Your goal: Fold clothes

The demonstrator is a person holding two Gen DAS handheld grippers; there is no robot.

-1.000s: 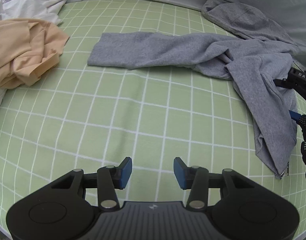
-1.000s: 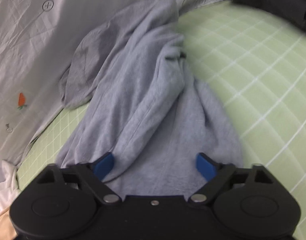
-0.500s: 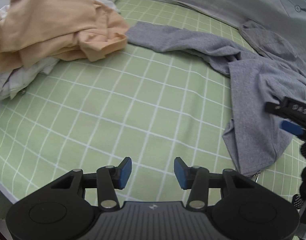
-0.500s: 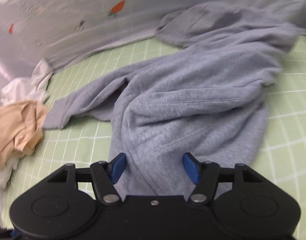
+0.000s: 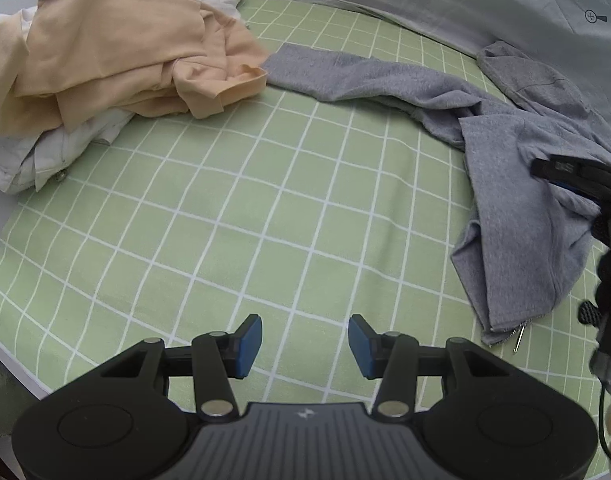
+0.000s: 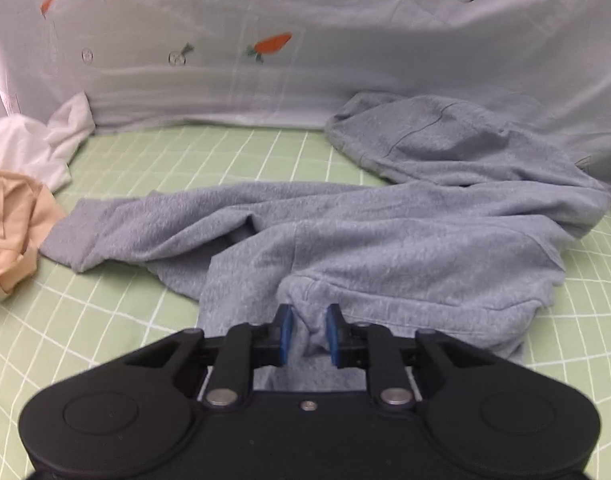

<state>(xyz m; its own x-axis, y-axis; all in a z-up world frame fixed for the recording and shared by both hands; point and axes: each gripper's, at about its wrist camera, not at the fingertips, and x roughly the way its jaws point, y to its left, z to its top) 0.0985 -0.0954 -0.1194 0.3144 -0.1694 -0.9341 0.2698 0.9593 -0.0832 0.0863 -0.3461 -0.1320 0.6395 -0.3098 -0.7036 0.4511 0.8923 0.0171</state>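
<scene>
A: We saw the bed (image 5: 265, 208) with its green checked sheet filling most of both frames, and the grey hoodie (image 6: 385, 240) sprawled unfolded across the middle of the right wrist frame, one sleeve reaching left.

B: Why rumpled at lower centre?

A: We judged that the right hand-held gripper (image 6: 308, 334) had pinched a fold there, nearly closed. The left hand-held gripper (image 5: 305, 338) was spread wide, holding nothing, at lower centre of its frame.

Open sheet in the middle, clothes at both sides

Bare green sheet (image 5: 265, 208) lies between the beige pile (image 5: 117, 48) and the grey hoodie (image 5: 517, 184); the quilt (image 6: 345, 60) walls the far edge.
</scene>
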